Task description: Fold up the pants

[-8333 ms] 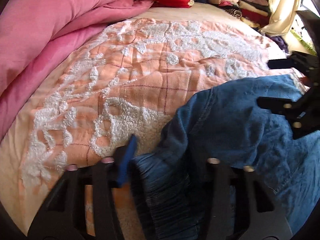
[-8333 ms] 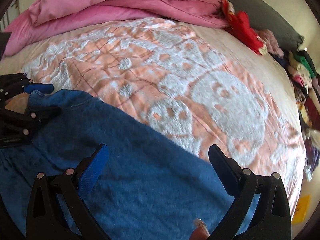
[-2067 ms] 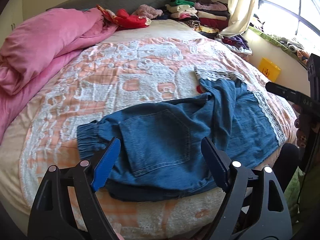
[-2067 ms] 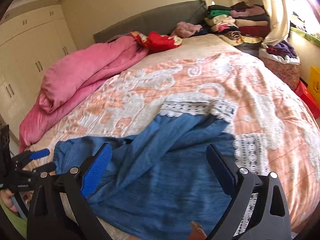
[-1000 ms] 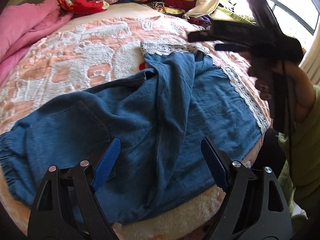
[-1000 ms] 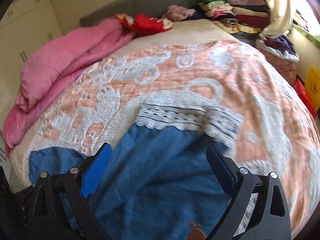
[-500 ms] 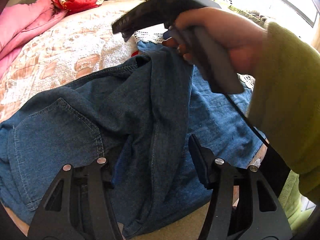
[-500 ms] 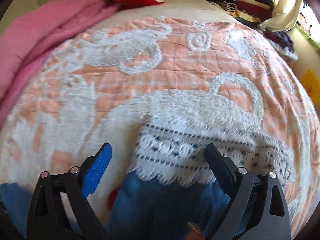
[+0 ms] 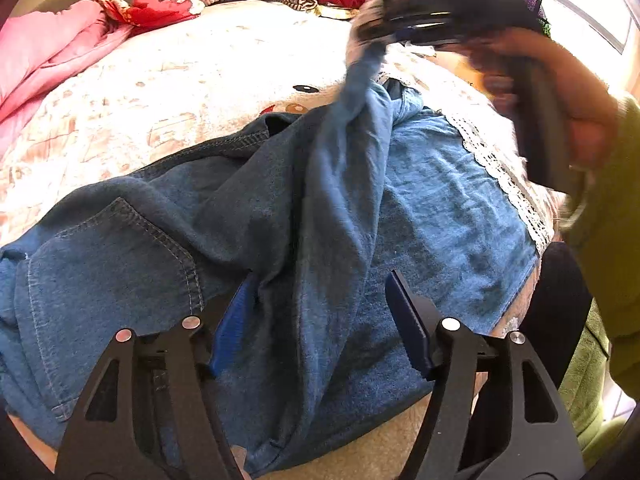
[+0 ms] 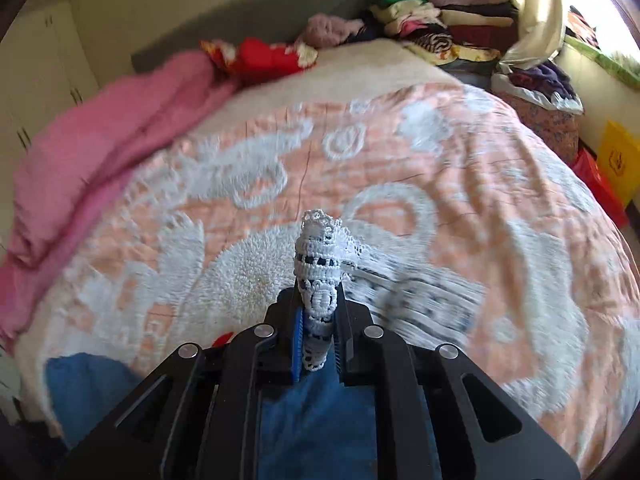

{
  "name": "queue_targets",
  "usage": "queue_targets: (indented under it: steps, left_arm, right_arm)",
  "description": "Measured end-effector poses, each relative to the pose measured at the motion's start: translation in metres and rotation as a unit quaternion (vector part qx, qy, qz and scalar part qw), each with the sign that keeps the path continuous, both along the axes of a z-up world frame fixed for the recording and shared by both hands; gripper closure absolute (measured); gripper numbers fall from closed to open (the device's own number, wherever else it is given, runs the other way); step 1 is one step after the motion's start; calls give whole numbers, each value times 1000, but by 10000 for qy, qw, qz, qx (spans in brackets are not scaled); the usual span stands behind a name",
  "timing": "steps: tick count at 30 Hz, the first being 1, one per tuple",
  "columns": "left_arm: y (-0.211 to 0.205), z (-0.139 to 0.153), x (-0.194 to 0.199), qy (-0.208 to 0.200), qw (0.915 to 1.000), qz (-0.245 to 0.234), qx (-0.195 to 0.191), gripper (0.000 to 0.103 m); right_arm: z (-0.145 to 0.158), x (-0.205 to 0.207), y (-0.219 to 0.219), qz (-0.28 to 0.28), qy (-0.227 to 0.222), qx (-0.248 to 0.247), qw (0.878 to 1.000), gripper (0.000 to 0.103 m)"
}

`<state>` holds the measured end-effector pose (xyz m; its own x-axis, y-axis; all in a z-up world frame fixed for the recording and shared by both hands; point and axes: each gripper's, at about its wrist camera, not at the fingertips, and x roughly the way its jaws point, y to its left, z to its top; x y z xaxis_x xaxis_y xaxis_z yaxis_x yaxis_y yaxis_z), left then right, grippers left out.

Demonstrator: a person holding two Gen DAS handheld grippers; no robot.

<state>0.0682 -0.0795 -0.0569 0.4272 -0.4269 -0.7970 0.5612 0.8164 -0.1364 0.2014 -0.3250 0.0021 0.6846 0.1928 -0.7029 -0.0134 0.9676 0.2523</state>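
Blue denim pants (image 9: 440, 208) with white lace hems lie crumpled on the peach and white bedspread (image 9: 180, 92). My left gripper (image 9: 320, 316) hovers low over them near the bed's front edge. Its jaws are opening and straddle a raised ridge of denim without pinching it. At the upper right of the left wrist view, my right gripper (image 9: 384, 32) holds one leg's end lifted off the bed. In the right wrist view that gripper (image 10: 318, 320) is shut on the lace hem (image 10: 320, 256), which sticks up past its tips, and blue denim (image 10: 320, 420) hangs below.
A pink duvet (image 10: 100, 152) is heaped along the left side of the bed. A red cloth (image 10: 260, 56) and stacked folded clothes (image 10: 440, 12) sit at the far end. A yellow box (image 10: 618, 160) stands on the floor at right. A green sleeve (image 9: 612, 220) fills the left view's right edge.
My right gripper has shut on the lace hem and lifted it off the bed. My left gripper's jaws narrowed around the denim ridge, then widened a little.
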Motion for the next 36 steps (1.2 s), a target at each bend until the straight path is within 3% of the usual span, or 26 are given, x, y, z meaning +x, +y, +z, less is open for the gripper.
queue_targets:
  steps: [7, 10, 12, 14, 18, 26, 28, 30, 36]
  left_arm:
    - [2, 6, -3, -209, 9997, 72, 137, 45]
    - [1, 8, -6, -381, 9990, 73, 229, 68]
    - [0, 12, -10, -429, 9987, -19, 262, 75]
    - [-2, 14, -15, -494, 9981, -139, 334, 91]
    - [-4, 14, -22, -524, 9970, -333, 470, 103]
    - [-4, 11, -36, -547, 9950, -550, 633, 103]
    - [-3, 10, -39, -578, 9943, -570, 690, 103]
    - [-1, 9, -41, -588, 9939, -565, 742, 103]
    - [2, 9, -41, -568, 9944, -495, 740, 103]
  right_arm:
    - [24, -72, -58, -320, -259, 532, 9977, 92]
    - [20, -98, -74, -402, -208, 621, 9970, 92]
    - [12, -114, -85, -452, -112, 726, 9963, 92]
    - [3, -129, -95, -555, 6, 835, 9950, 92]
    - [-19, -157, -109, -654, 260, 1244, 9897, 92]
    - [-53, -197, -111, -642, 637, 1354, 9867, 87]
    - [-59, -204, -112, -673, 709, 1421, 9850, 73]
    - [-62, -210, -116, -721, 715, 1527, 9830, 67]
    - [-66, -216, -130, -897, 679, 1765, 9779, 70]
